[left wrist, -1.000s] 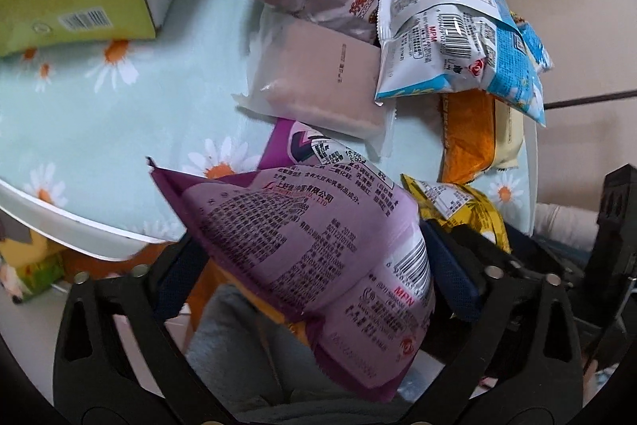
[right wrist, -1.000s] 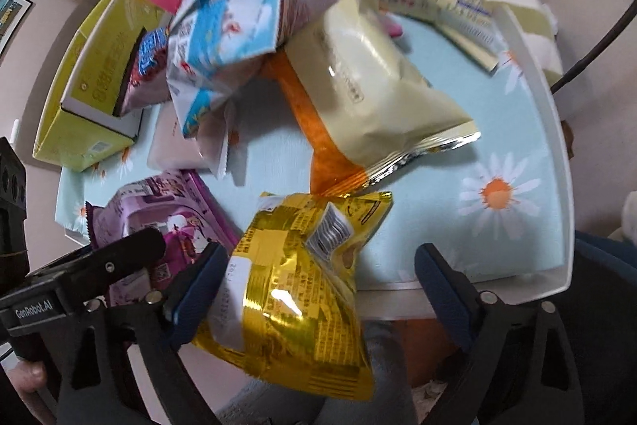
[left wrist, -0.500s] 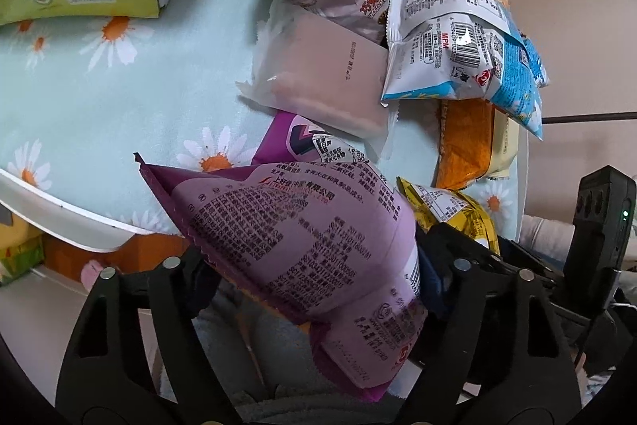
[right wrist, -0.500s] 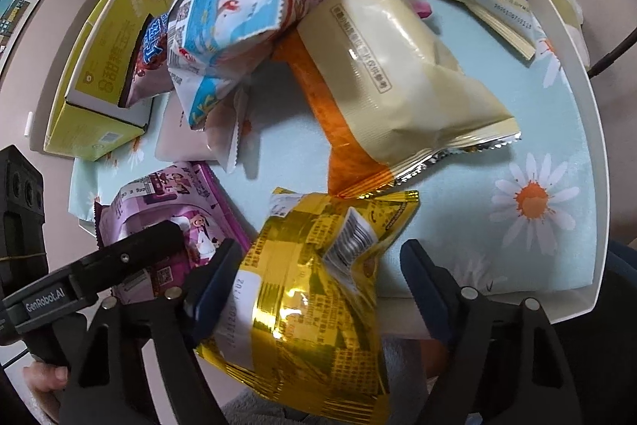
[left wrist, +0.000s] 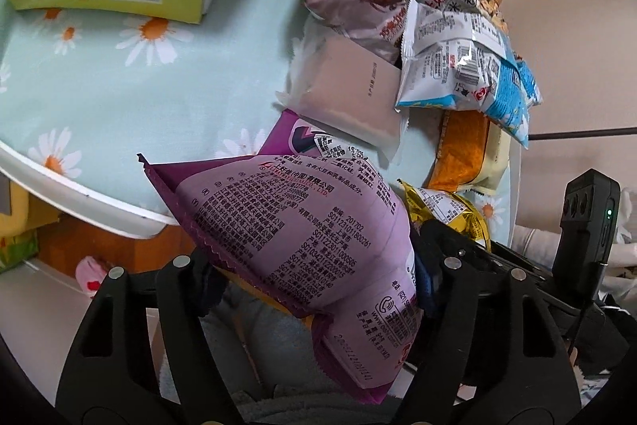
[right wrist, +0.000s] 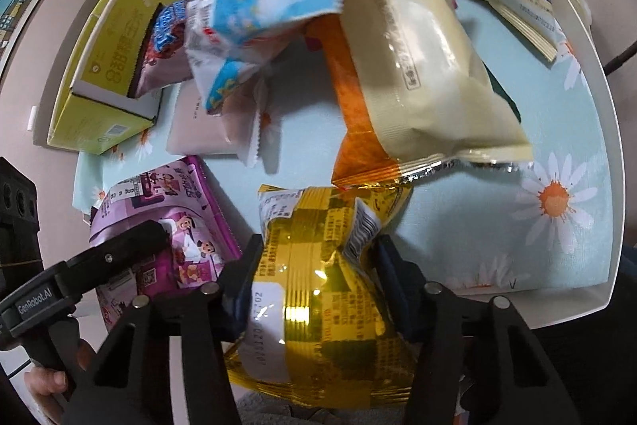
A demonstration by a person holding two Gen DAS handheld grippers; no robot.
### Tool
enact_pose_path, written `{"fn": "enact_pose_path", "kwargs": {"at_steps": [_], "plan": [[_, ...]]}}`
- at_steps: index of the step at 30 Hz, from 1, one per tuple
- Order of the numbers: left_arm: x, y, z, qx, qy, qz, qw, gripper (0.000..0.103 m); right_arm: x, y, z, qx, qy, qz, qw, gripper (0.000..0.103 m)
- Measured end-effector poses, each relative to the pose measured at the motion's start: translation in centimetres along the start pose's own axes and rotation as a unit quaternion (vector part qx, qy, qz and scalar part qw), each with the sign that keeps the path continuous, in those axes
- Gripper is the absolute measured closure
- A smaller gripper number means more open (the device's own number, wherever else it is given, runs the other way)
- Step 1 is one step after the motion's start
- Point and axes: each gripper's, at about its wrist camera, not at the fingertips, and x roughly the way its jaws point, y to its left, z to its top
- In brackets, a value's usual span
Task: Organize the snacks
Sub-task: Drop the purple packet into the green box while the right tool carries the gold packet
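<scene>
At the near rim of the tray, left gripper pinches the purple packet, right gripper the gold packet — both lifted clear, each probably needing a destination next, perhaps the yellow-green box.

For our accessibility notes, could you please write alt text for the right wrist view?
The right tool is shut on a gold snack packet at the near rim of a daisy-print tray piled with snack bags; a yellow-green box lies far left.
</scene>
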Motion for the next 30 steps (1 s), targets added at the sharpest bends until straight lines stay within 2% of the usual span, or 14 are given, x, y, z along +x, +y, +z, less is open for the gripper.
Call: {"fn": "enact_pose_path", "kwargs": {"at_steps": [9,16,23,30], "plan": [[-3.0,0.6,0.2,-0.007,-0.035,0.004,0.9994,0.037,-0.4,2.8,0.7,-0.014,-0.006,0.024,1.0,0.056],[-6.5,0.6,-0.1,-0.019,-0.074,0.004,0.997,0.037,-1.1,6.5,1.6,-0.043,-0.012,0.049,0.998,0.056],[-11.8,0.6,0.1,-0.031,-0.14,0.006,0.9897,0.037,-3.1,10.8,3.8,-0.093,-0.035,0.08,0.992,0.056],[-15.9,1.2,2.5,-0.037,-0.191,0.005,0.9809,0.037,-6.4,14.0,7.3,-0.146,-0.075,0.092,0.982,0.056]]}}
